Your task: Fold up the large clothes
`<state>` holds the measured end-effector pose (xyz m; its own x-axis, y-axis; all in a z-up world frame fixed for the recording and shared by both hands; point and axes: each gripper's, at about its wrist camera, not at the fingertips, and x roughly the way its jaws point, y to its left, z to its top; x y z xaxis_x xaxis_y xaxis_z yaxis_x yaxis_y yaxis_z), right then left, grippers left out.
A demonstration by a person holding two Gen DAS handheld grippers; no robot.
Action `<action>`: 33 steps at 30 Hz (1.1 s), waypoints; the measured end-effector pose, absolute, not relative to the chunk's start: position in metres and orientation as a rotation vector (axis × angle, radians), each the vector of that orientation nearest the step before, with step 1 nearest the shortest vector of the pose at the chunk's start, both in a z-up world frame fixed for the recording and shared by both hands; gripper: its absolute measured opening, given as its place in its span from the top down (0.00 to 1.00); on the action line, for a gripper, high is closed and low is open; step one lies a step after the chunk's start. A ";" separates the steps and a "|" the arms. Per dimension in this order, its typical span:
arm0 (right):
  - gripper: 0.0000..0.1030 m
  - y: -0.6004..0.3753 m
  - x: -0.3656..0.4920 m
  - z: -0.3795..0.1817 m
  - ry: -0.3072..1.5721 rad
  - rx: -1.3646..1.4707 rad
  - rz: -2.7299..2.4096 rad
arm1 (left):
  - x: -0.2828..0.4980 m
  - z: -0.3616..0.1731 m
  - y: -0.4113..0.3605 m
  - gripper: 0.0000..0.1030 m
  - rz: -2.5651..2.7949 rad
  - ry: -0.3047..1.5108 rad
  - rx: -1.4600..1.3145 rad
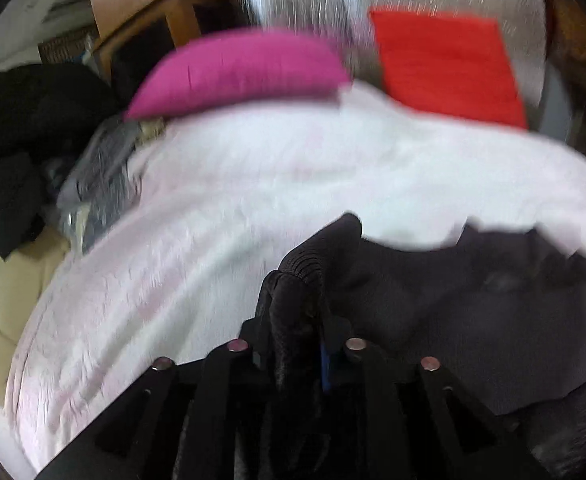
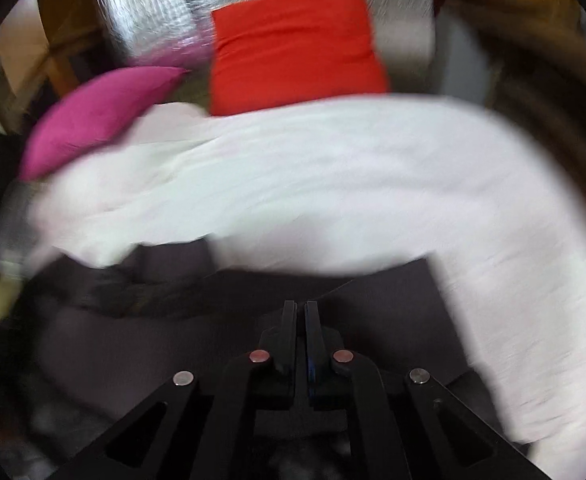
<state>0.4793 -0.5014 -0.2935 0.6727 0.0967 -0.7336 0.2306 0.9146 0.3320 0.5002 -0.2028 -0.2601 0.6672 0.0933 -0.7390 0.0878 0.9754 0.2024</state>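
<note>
A large dark garment [image 1: 453,300] lies on a white bed sheet [image 1: 233,200]. My left gripper [image 1: 297,292] is shut on a ribbed edge of the dark garment, which bunches up between the fingers. In the right wrist view the same dark garment [image 2: 173,340] spreads below and to the left over the white sheet [image 2: 333,180]. My right gripper [image 2: 300,308] has its fingers nearly together above the dark cloth; I cannot see cloth between them. Both views are blurred by motion.
A pink pillow [image 1: 237,68] and a red pillow [image 1: 449,64] lie at the head of the bed, also in the right wrist view [image 2: 97,116] [image 2: 293,44]. A pile of dark and grey clothes [image 1: 21,140] sits at the left. A wooden frame [image 1: 173,12] stands behind.
</note>
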 end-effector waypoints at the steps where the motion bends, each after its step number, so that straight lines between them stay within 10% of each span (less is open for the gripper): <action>1: 0.94 -0.504 0.478 -0.295 0.861 0.462 -0.049 | 0.501 -0.262 -0.203 0.76 -0.001 0.868 0.230; 5: 0.88 -0.502 0.469 -0.290 0.928 0.455 0.031 | 0.495 -0.245 -0.200 0.38 -0.060 0.843 0.181; 7: 0.68 -0.492 0.466 -0.287 0.974 0.412 0.065 | 0.488 -0.235 -0.204 0.32 -0.092 0.817 0.180; 9: 0.21 -0.485 0.463 -0.285 0.976 0.428 0.112 | 0.478 -0.224 -0.214 0.28 -0.140 0.760 0.203; 10: 0.18 -0.483 0.460 -0.283 0.958 0.462 0.137 | 0.472 -0.220 -0.223 0.23 -0.166 0.730 0.230; 12: 0.17 -0.480 0.457 -0.281 0.940 0.487 0.148 | 0.461 -0.222 -0.244 0.11 -0.217 0.675 0.321; 16: 0.18 -0.473 0.461 -0.298 0.991 0.404 0.050 | 0.474 -0.269 -0.264 0.20 -0.241 0.834 0.435; 19: 0.32 -0.451 0.462 -0.304 0.986 0.231 -0.007 | 0.480 -0.267 -0.254 0.69 -0.366 0.889 0.304; 21: 0.69 -0.434 0.462 -0.304 0.980 0.121 -0.032 | 0.482 -0.263 -0.250 0.90 -0.349 0.875 0.291; 33: 0.88 -0.437 0.479 -0.273 0.789 0.176 -0.117 | 0.481 -0.235 -0.252 0.92 -0.248 0.657 0.244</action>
<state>0.4792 -0.4375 -0.2727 0.6990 -0.0389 -0.7141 0.1704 0.9788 0.1135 0.4812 -0.2520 -0.2351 0.7643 -0.1491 -0.6273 0.3024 0.9422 0.1444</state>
